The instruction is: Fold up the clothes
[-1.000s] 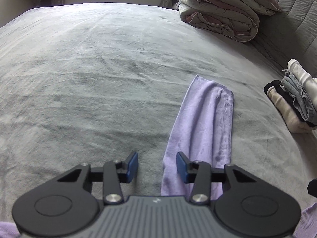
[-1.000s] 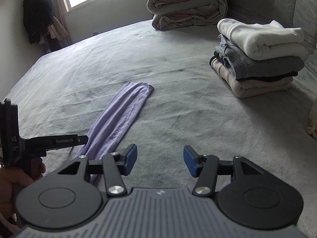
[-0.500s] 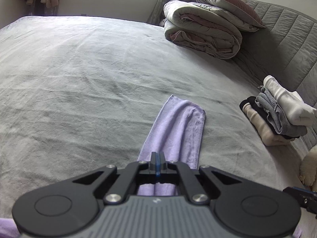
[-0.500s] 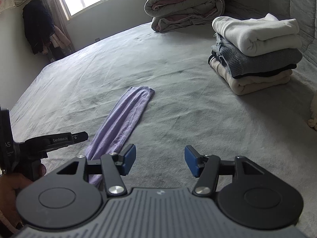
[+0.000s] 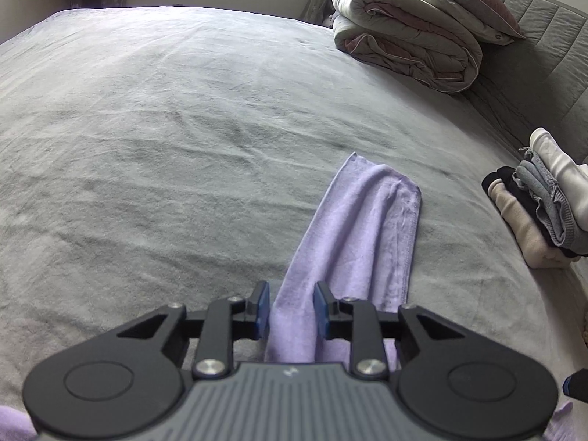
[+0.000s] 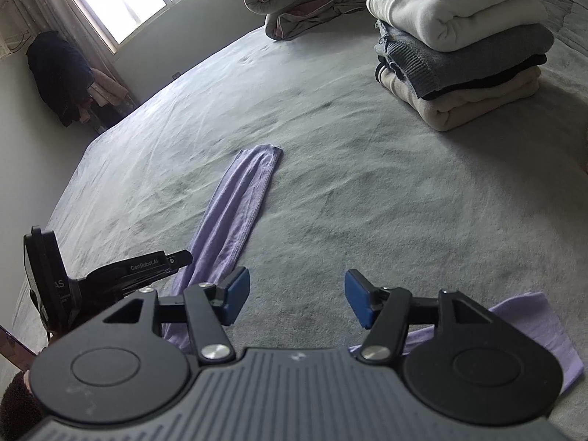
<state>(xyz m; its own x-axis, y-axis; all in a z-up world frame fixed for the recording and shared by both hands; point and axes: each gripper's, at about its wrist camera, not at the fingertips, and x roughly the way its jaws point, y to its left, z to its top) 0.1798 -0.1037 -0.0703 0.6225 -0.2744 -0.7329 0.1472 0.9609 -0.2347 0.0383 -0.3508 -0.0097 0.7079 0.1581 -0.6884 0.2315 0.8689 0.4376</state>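
Observation:
A long lilac garment (image 5: 367,228) lies as a narrow strip on the grey bed (image 5: 147,147), running away from me. My left gripper (image 5: 289,305) sits over its near end. The jaws are opening, a raised fold of the lilac cloth stands between the blue pads, and a gap shows beside the left pad. In the right wrist view the same strip (image 6: 239,198) lies to the left, with the left gripper's finger (image 6: 176,257) over it. My right gripper (image 6: 297,297) hovers above bare bedding, its jaws opening with nothing between them. Another lilac part (image 6: 544,327) lies behind its right finger.
A stack of folded clothes (image 6: 459,47) stands on the bed at the right, also seen in the left wrist view (image 5: 540,205). A rolled duvet with a pillow (image 5: 408,36) lies at the far end by the grey headboard. Dark clothes hang by the window (image 6: 58,77).
The left jaws went from open to fully shut over the lilac cloth and now stand apart again. The right gripper rolled and shifted, bringing a lilac part into view at lower right.

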